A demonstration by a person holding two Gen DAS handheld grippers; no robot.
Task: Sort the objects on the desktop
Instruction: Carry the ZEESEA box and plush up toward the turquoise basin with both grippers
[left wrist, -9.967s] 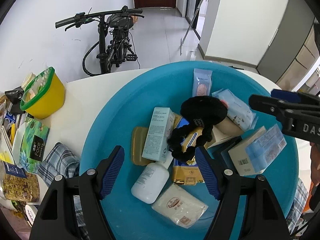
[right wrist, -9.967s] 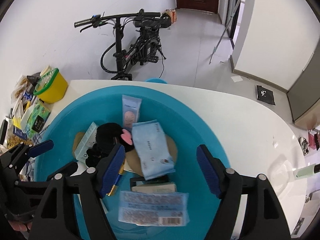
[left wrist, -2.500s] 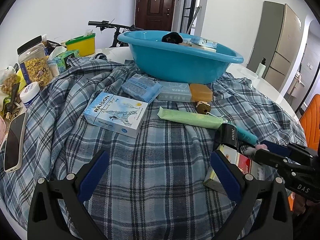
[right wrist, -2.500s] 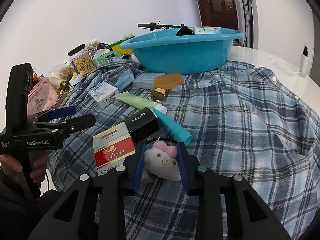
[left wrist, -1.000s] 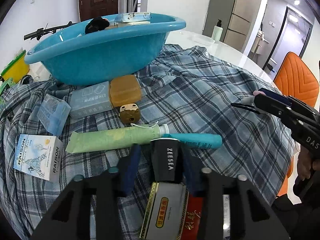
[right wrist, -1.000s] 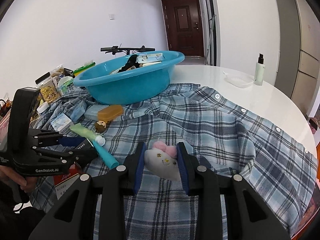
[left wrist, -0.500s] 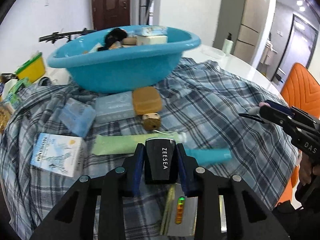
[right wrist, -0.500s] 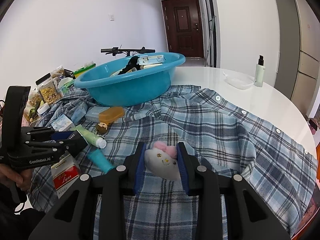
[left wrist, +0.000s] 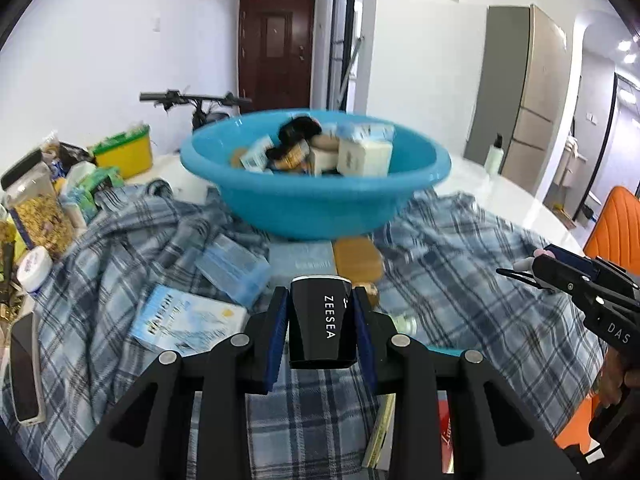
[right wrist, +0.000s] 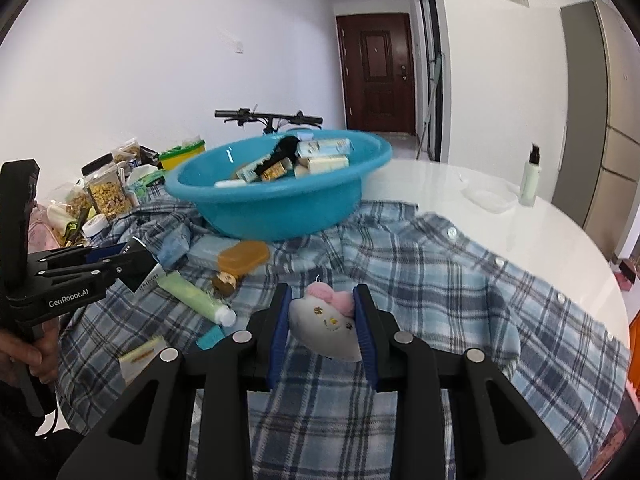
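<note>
1. The left gripper (left wrist: 320, 332) has its fingers clamped on a black ZEESEA box (left wrist: 321, 322), held up above the plaid shirt (left wrist: 460, 264) that covers the bench (right wrist: 460, 184).
2. The right gripper (right wrist: 322, 322) has its fingers closed on a small white plush toy with a pink bow (right wrist: 325, 322), also lifted clear of the shirt.
3. Both held things are pointed toward the blue basin (left wrist: 320, 204), which sits at the far end of the shirt and already carries a pile of boxes, packets and a black hair tie.
4. Judging by that pile, the sorting looks well under way, with two more pieces in hand and not yet dropped in.
5. Left on the shirt: a pale blue box (left wrist: 298, 258), an amber soap bar (left wrist: 357, 258), a clear blue packet (left wrist: 232, 270), a printed blue carton (left wrist: 188, 322), a green tube (right wrist: 194, 294), a small brown figure (right wrist: 224, 282) and a red-and-gold carton (left wrist: 446, 436).
6. The red-and-gold carton is largely hidden behind the left gripper, and a teal tube (right wrist: 210, 338) shows only its end.
7. The basin's contents are blurred, so labels there cannot be read, and whether the snack jars at the bench's left edge belong to the sorting cannot be told.
</note>
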